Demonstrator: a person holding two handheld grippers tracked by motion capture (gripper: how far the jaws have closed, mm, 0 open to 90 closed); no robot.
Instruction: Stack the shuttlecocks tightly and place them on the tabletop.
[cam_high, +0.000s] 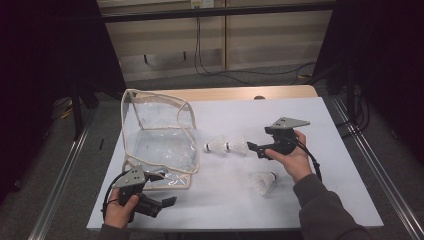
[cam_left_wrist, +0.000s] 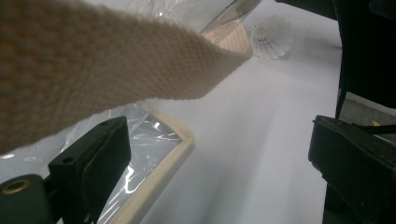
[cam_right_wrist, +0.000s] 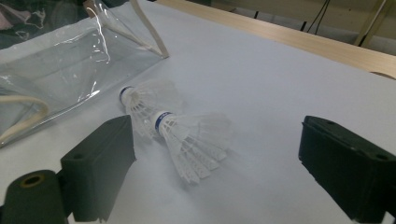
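**Two stuck-together shuttlecocks wait by the wide right gripper**

The right gripper (cam_high: 253, 147) is held low over the white table sheet (cam_high: 310, 200). Its two black jaws are seen wide apart, and nothing is pinched by them. Two white shuttlecocks (cam_right_wrist: 173, 123) are pushed one into the other and lie on their side just in front of those jaws. They are not touched by the jaws. They are found between the right gripper and the clear plastic bag (cam_high: 160, 132).

A third shuttlecock (cam_high: 263, 181) is seen lying alone, nearer to the person, beside the right hand (cam_high: 292, 160).

The left gripper (cam_high: 167, 202) is held at the near corner of the bag. Its jaws are also kept apart. The bag's cream cloth strap (cam_left_wrist: 107, 70) hangs over them, but nothing is squeezed. The bag's clear flap is seen lying under the left jaw
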